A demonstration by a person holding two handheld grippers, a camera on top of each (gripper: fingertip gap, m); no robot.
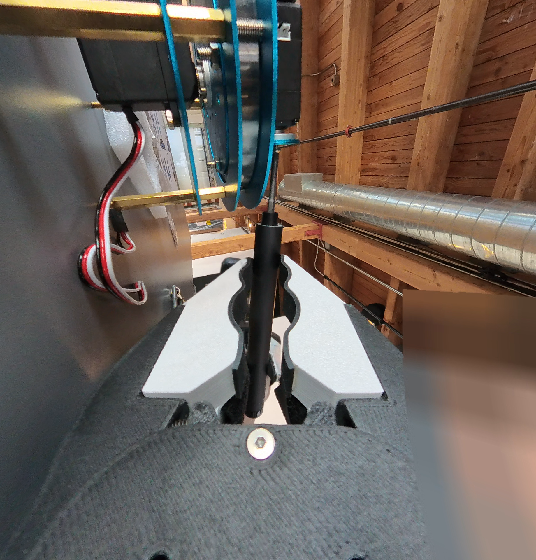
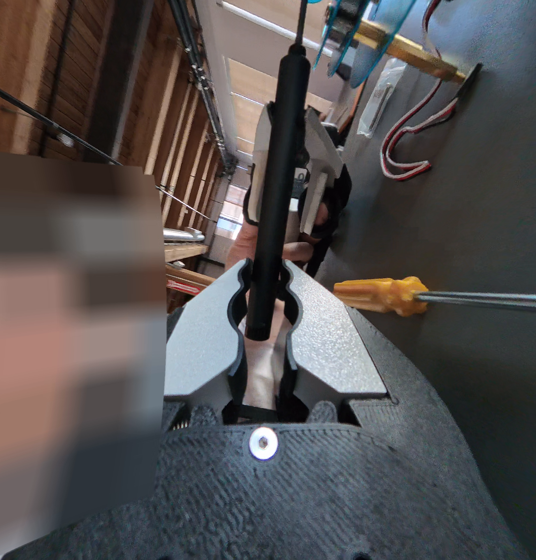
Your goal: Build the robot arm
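Black screwdriver (image 1: 262, 318) clamped by both hand-held grippers; tip hidden behind blue discs (image 1: 245, 121).

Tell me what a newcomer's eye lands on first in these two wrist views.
First, the black screwdriver, running up the middle of both views: the left gripper and right gripper both clamp its handle, and its thin shaft reaches the edge of the blue discs on brass standoffs at the top. Next come the red, white and black wires looping over the grey panel, and the yellow-handled screwdriver to the right gripper's right.
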